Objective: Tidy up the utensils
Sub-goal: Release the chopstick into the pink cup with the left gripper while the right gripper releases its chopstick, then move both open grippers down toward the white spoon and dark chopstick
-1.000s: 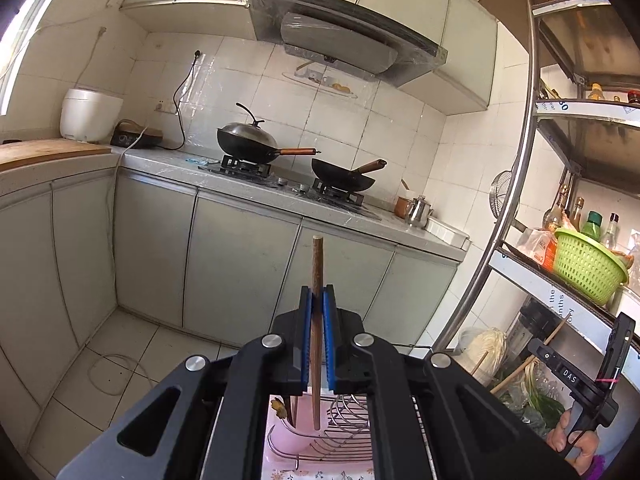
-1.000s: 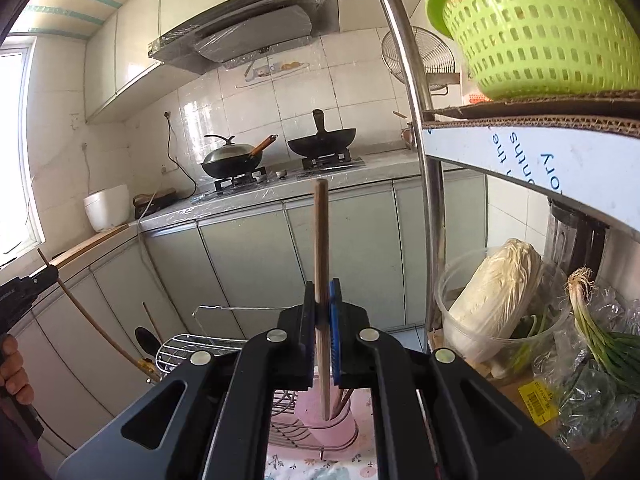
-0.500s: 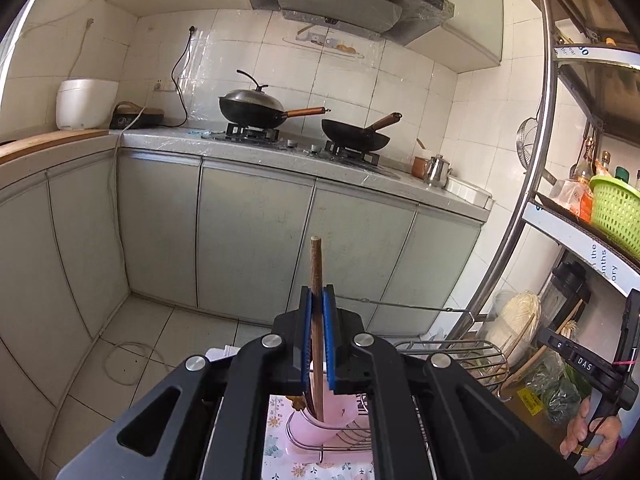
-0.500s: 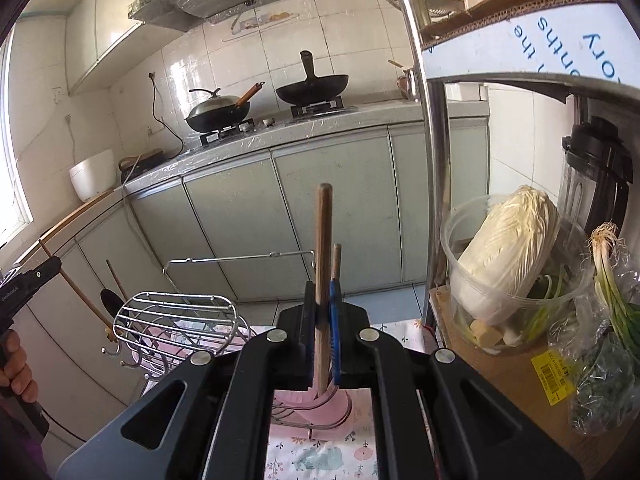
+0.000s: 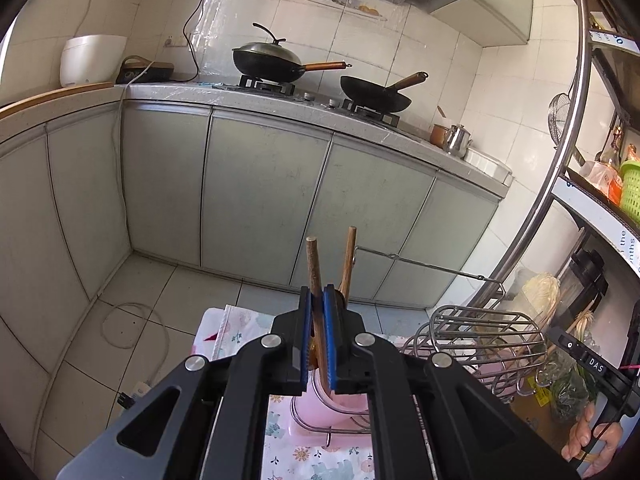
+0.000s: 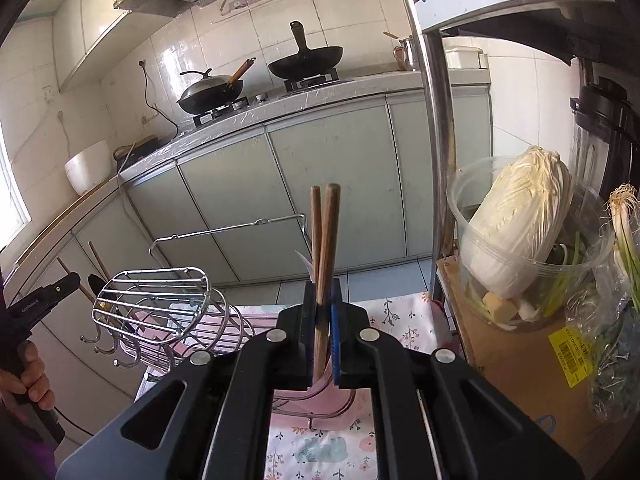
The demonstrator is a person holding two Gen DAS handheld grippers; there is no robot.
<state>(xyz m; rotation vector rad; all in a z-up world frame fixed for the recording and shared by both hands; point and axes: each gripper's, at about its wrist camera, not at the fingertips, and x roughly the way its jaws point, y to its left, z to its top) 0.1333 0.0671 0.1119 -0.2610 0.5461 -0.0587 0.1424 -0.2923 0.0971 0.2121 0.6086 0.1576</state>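
Wire utensil rack (image 5: 476, 344) on floral tablecloth (image 5: 320, 460).

Bright daylight enters from the window (image 6: 10, 200) left of the counter (image 6: 280, 104), glaring off the wall tiles (image 6: 224, 40). Fisheye bending and dark corners; sharp focus.

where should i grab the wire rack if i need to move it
Judging by its shape, take the wire rack by the thin bar handle arching above it, coming from above with fingers either side of the bar. The handle stands clear of the curved wires and hooks. Both grippers, left and right, hold wooden sticks now.
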